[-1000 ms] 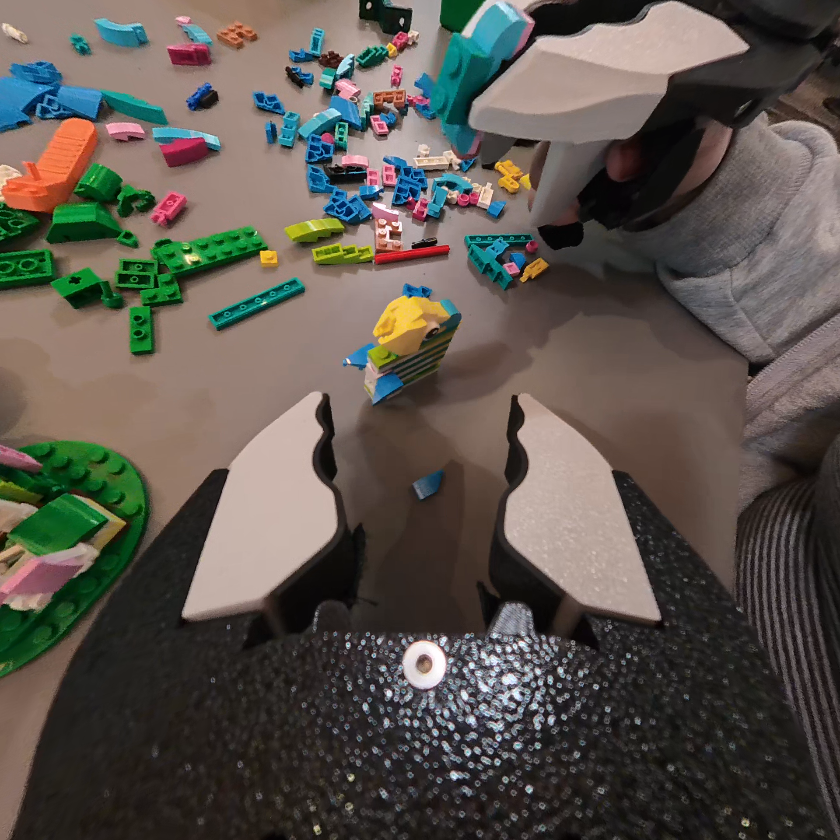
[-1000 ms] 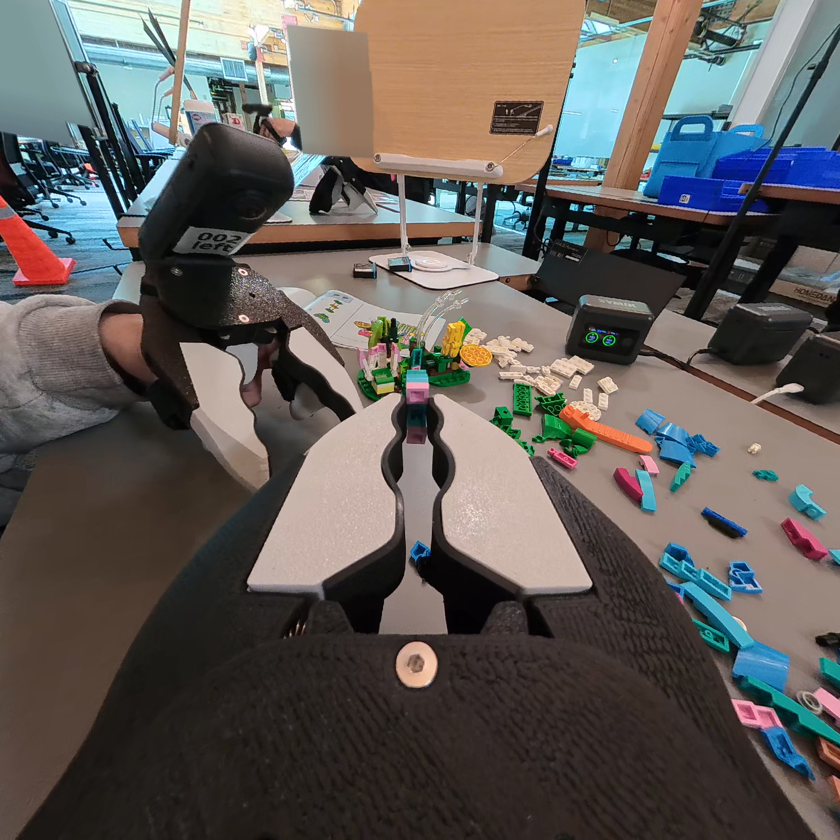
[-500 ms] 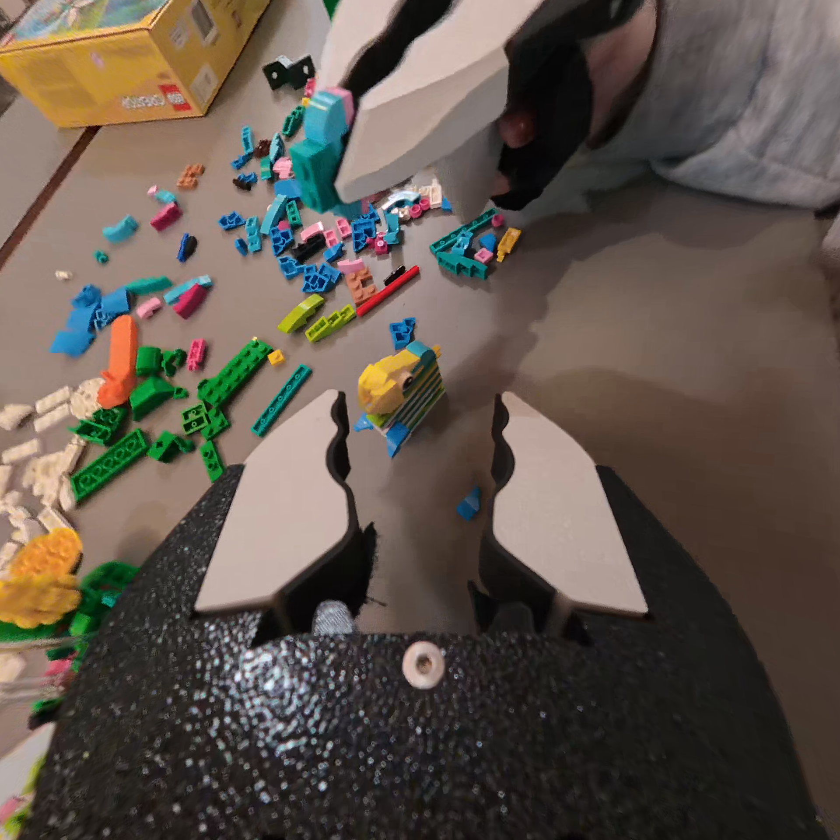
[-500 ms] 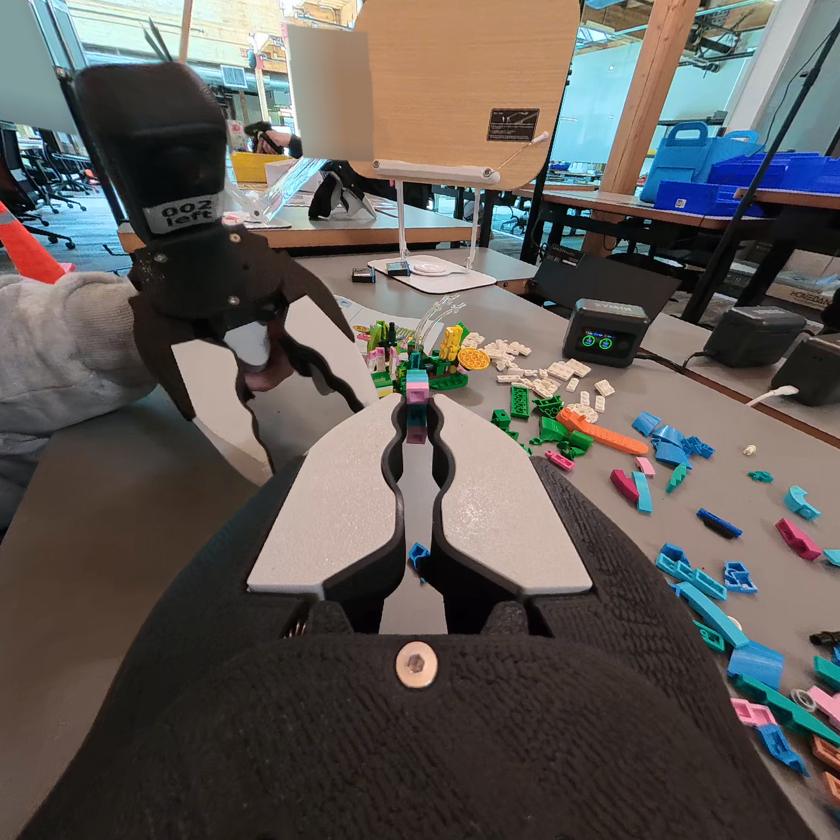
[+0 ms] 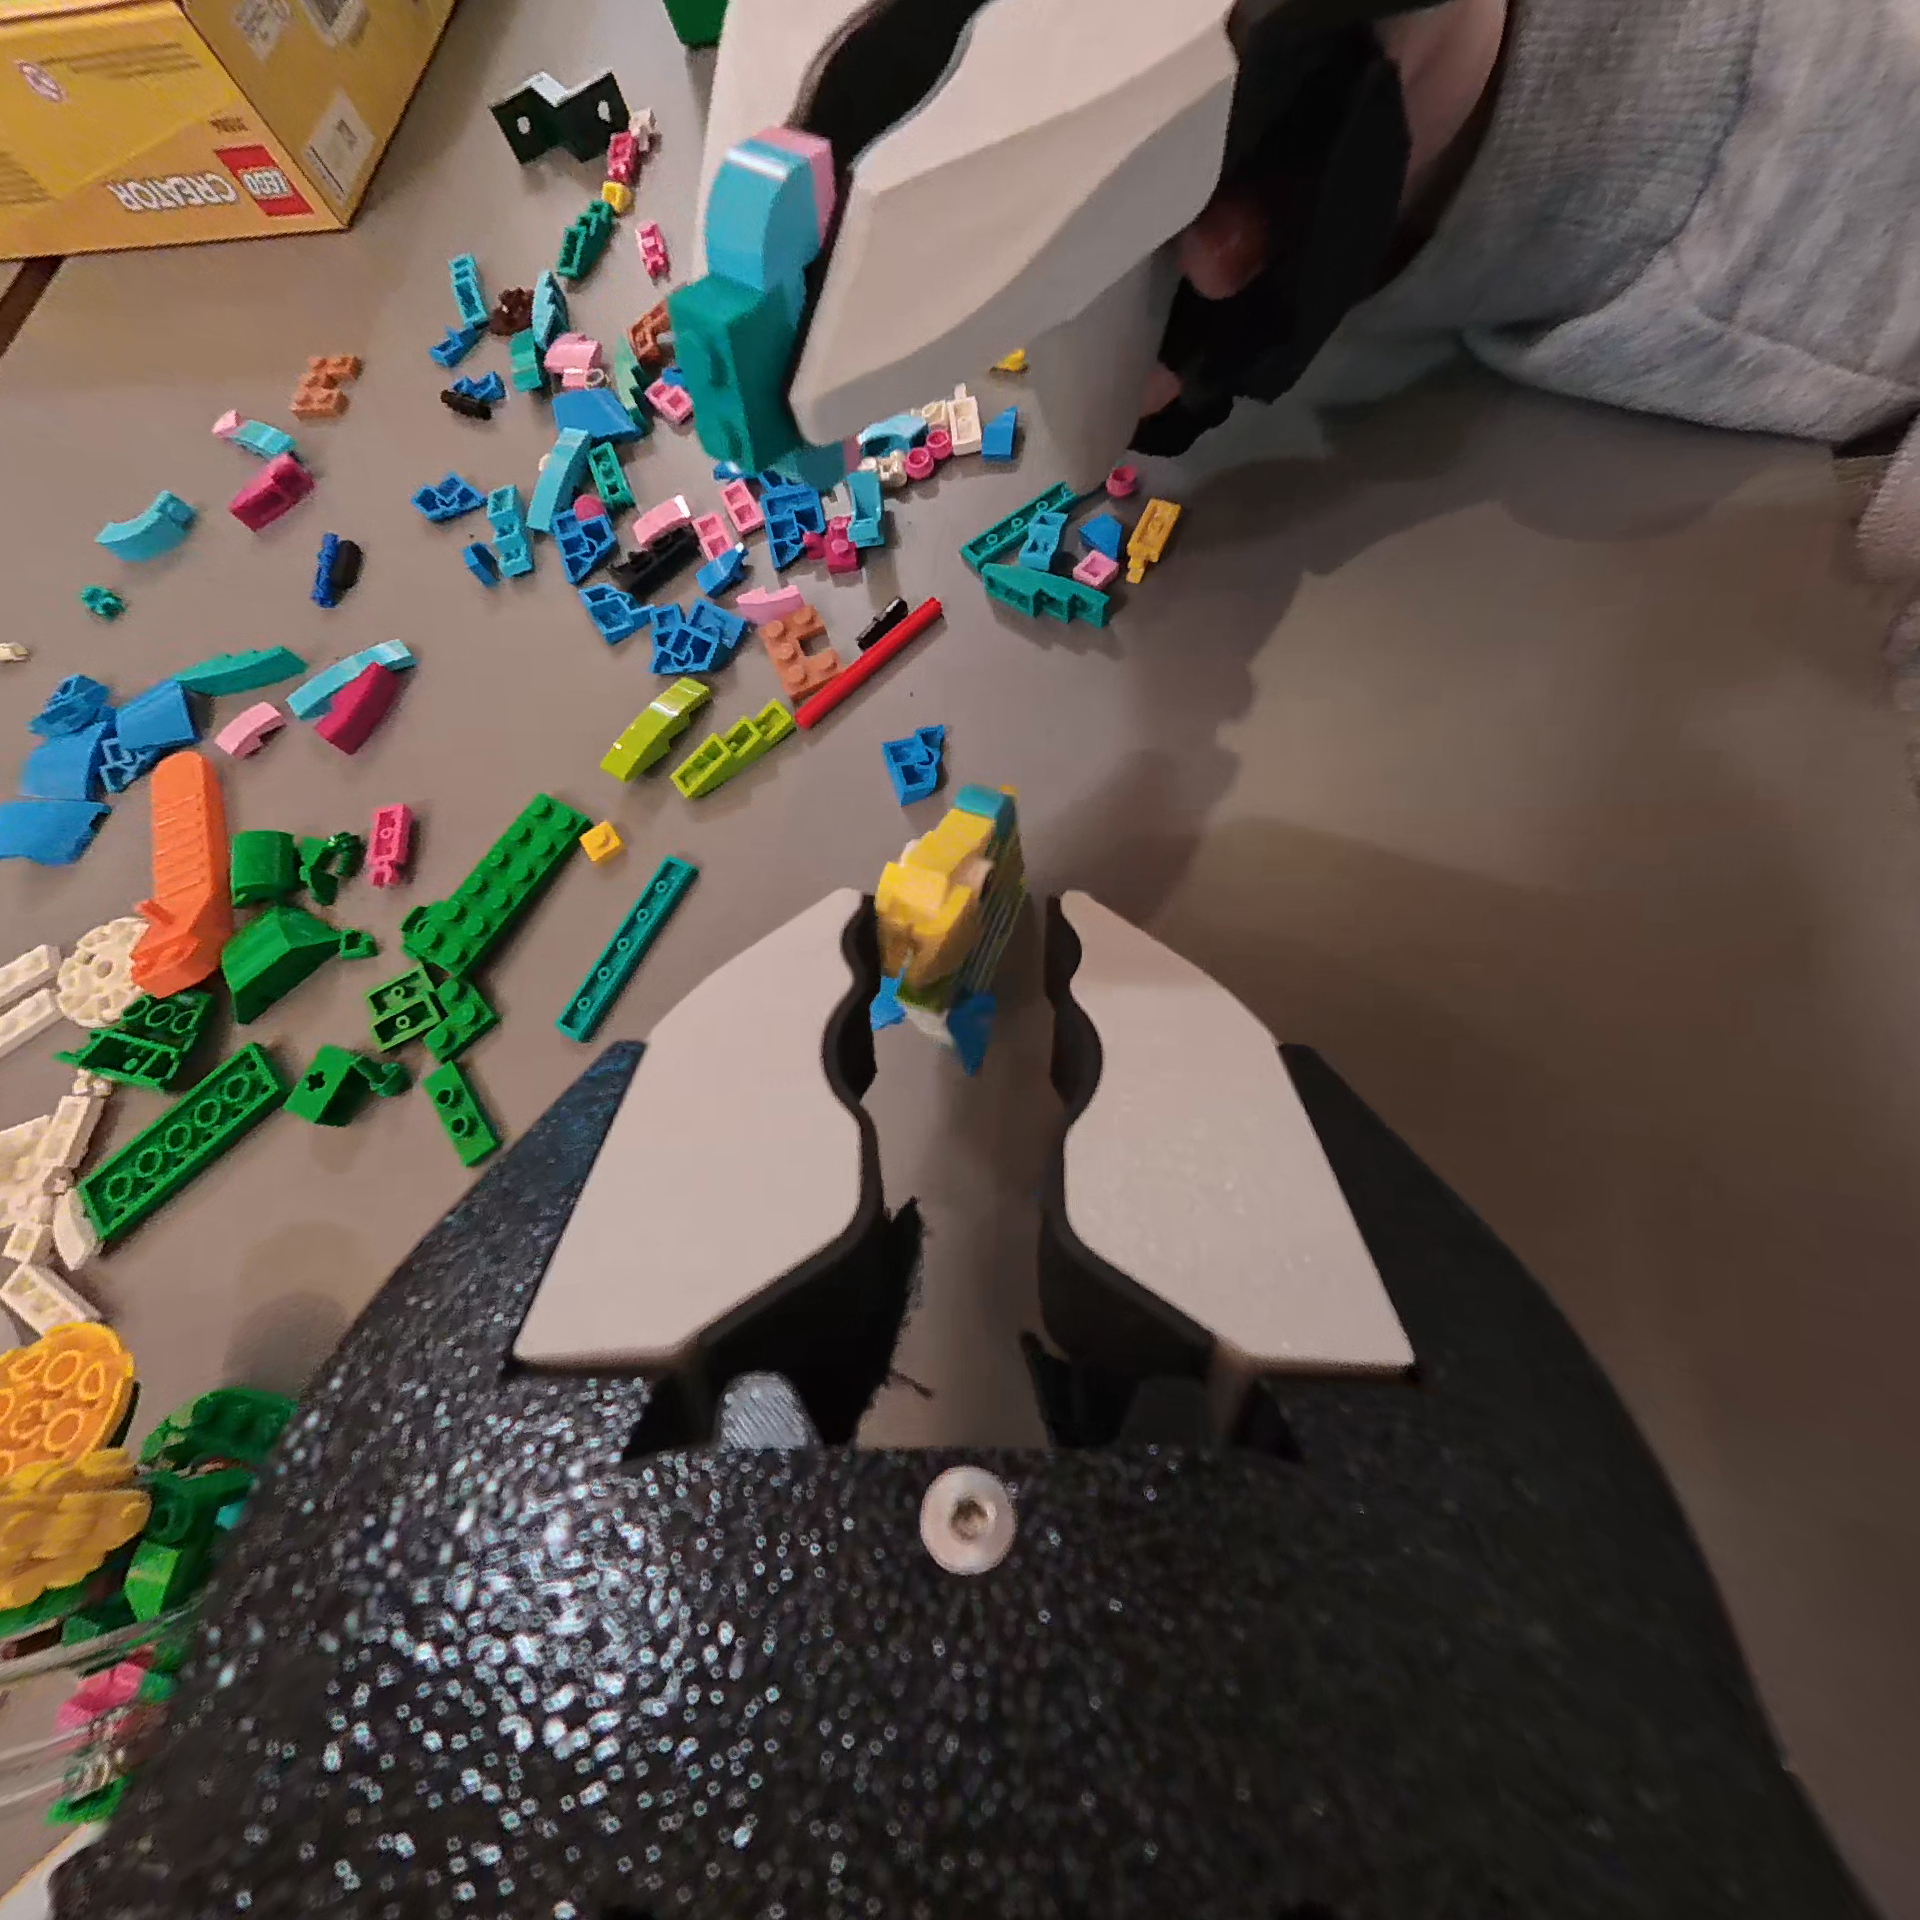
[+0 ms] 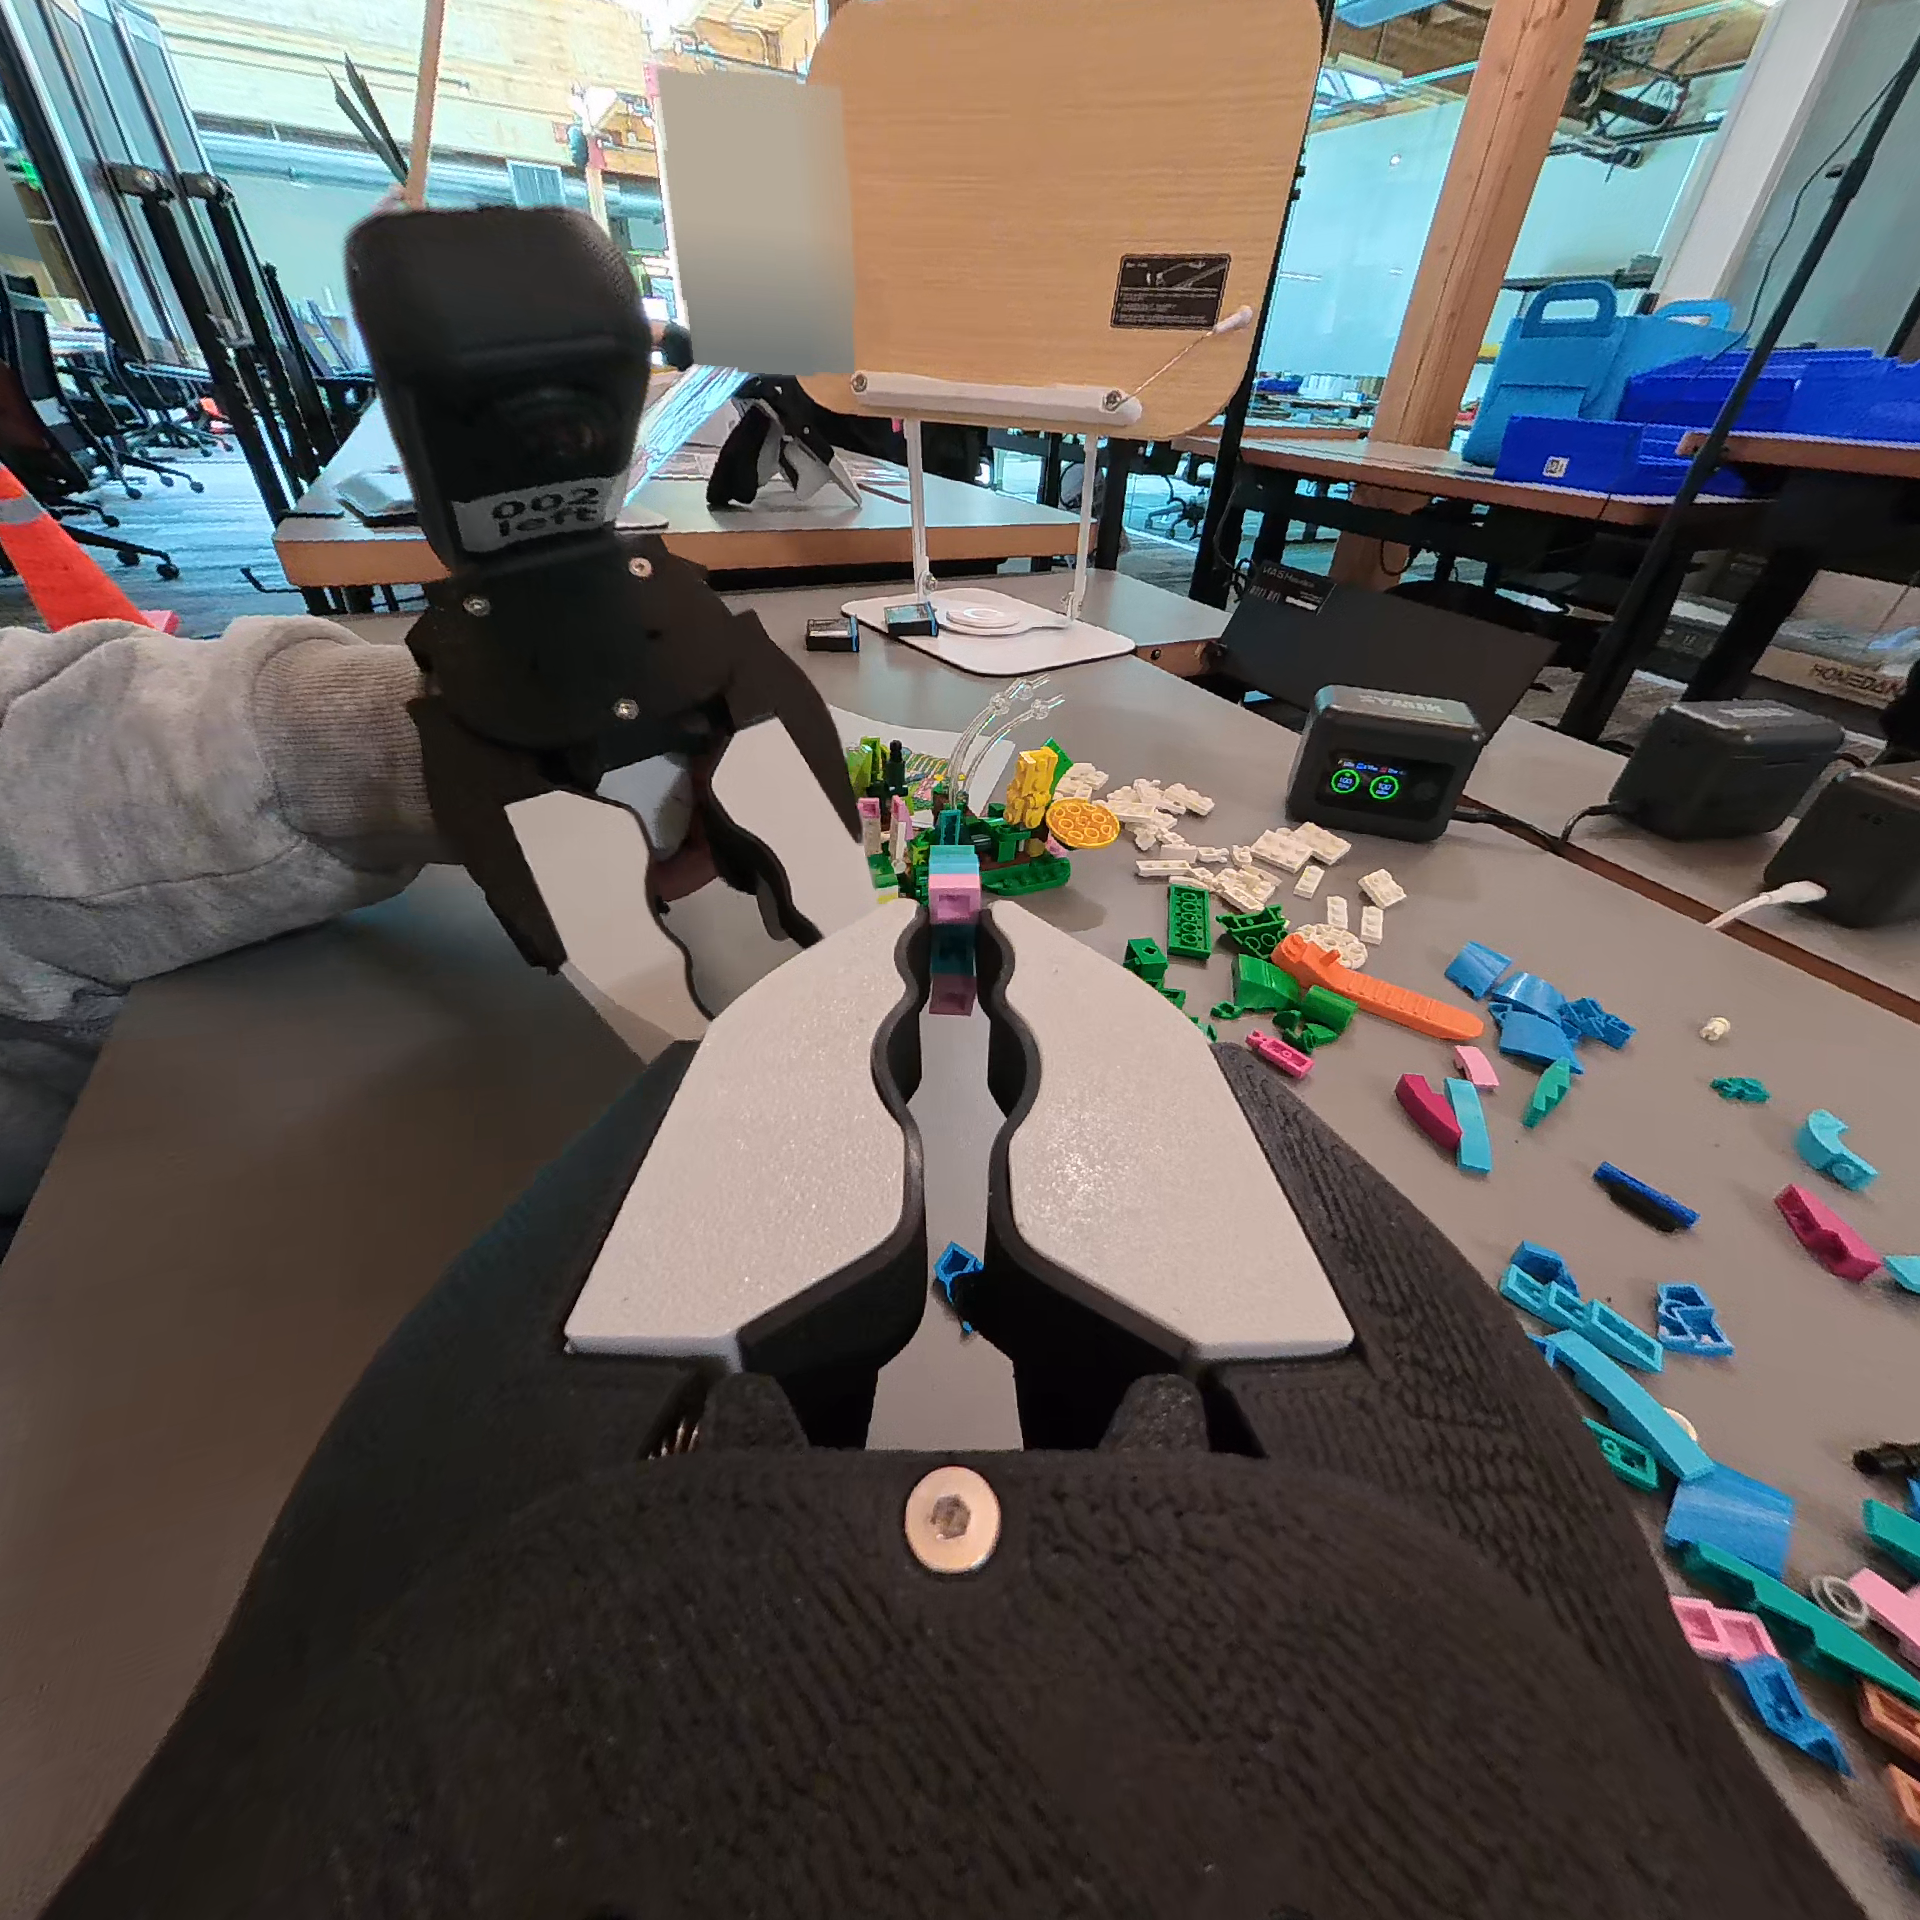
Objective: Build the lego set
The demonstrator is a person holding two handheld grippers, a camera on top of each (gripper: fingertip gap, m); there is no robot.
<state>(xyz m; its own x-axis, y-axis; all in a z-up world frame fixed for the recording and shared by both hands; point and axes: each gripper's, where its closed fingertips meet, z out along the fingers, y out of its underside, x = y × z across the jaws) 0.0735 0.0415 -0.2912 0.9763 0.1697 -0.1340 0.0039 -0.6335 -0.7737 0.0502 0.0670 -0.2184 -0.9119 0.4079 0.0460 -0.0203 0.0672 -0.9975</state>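
Note:
A small yellow, striped and blue lego fish [image 5: 951,925] stands upright on the grey table [image 5: 1455,935]. My left gripper [image 5: 951,920] is open, with a finger on each side of the fish and a gap to the right finger. My right gripper [image 6: 954,920] is shut on a teal, pink and light blue brick stack [image 6: 953,904]. The stack also shows in the left wrist view [image 5: 753,312], held above the loose bricks, in the right gripper [image 5: 821,416]. The left gripper [image 6: 665,935] shows in the right wrist view, pointing down.
Loose blue, pink, teal and green bricks [image 5: 623,540] lie scattered over the table. An orange brick separator [image 5: 187,883] lies at the left. A yellow lego box [image 5: 177,114] stands at the far left. A built green flower base [image 6: 966,831] stands beyond. Grey sleeves [image 5: 1662,208] are at the right. Spacing between my two grippers at the tips: around 8 cm.
My left gripper has moved forward and down, so its fingers now flank the fish, and they have narrowed. The right gripper has kept its hold on the brick stack.

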